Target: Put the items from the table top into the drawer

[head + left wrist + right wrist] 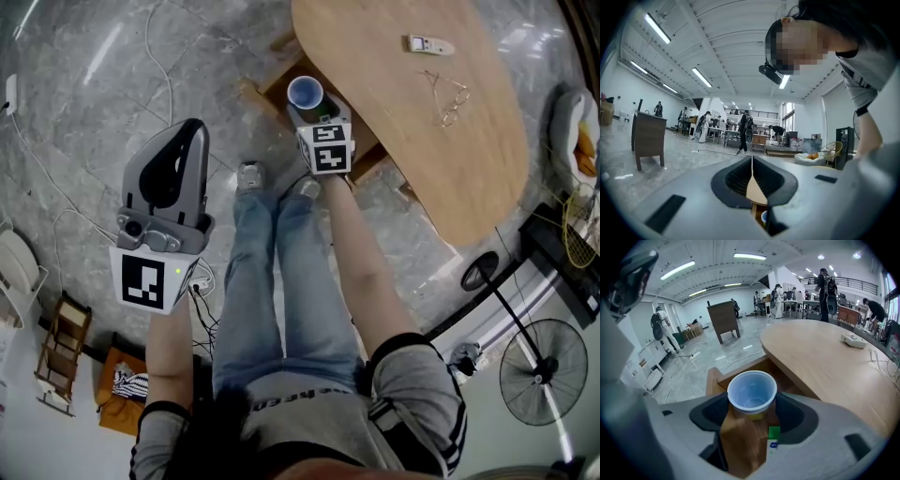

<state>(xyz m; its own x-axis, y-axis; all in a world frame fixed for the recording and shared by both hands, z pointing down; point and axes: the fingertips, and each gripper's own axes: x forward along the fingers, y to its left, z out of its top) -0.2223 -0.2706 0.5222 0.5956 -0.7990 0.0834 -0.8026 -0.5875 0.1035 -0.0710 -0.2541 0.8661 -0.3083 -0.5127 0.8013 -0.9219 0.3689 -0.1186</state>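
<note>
The pale blue, see-through plastic cup (751,389) is empty, mouth up, pinched between the jaws of the right gripper (751,404) and hanging right over the open wooden drawer (740,370) under the table's edge. Down in that drawer there's a small green-and-white box (773,439) lying against the right side. Out on the light wooden table (422,131), well apart from the cup, sit a small white device (429,44) and a thin wiry item (448,98).

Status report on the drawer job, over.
Left tongs shut, empty. Right tongs gripping the cup above the open drawer. Green packet already inside; path looks clear.
</note>
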